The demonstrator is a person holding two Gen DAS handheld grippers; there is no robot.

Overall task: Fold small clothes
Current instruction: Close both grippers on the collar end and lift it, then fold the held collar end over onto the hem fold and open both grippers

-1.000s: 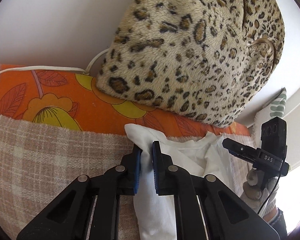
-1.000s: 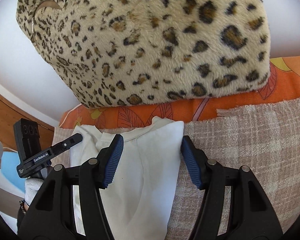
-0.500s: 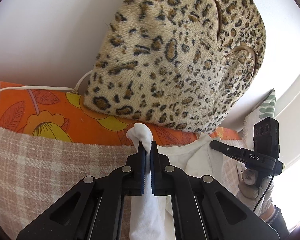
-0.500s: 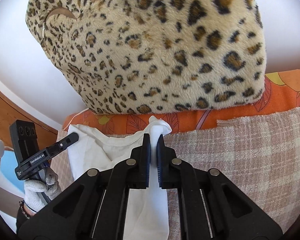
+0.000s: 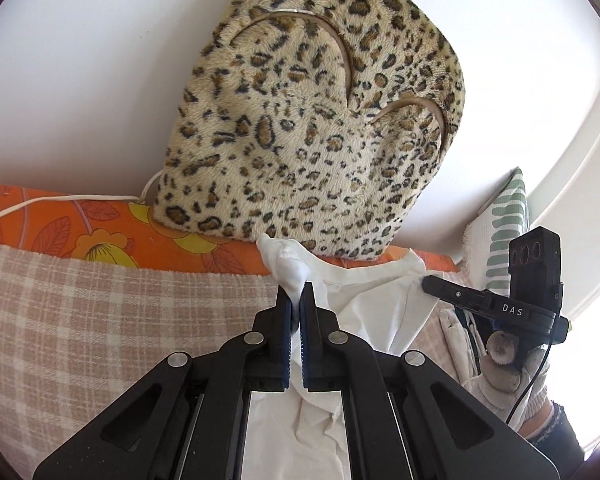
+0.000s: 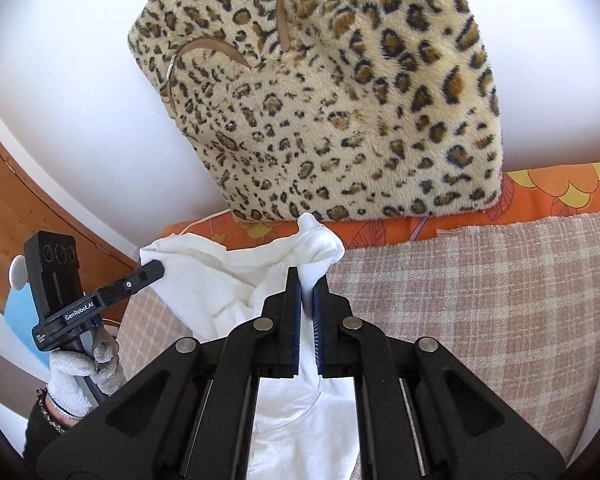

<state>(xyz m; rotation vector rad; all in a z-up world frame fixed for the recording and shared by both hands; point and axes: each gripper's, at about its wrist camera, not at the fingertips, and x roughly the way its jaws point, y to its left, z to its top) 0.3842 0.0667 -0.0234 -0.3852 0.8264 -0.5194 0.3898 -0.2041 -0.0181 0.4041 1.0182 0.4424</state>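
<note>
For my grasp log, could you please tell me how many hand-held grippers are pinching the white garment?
2. The left hand-held gripper is shut on one bunched corner of the white garment; the right hand-held gripper is shut on the other. No others are visible.

A bed is seen across the lower frame, covered by a pink-beige checked blanket (image 5: 100,320) over an orange floral sheet (image 5: 80,224). A white garment (image 6: 204,272) is spread on the blanket at centre; a leopard-print cushion (image 5: 308,128) is propped on the sheet above it.
</note>
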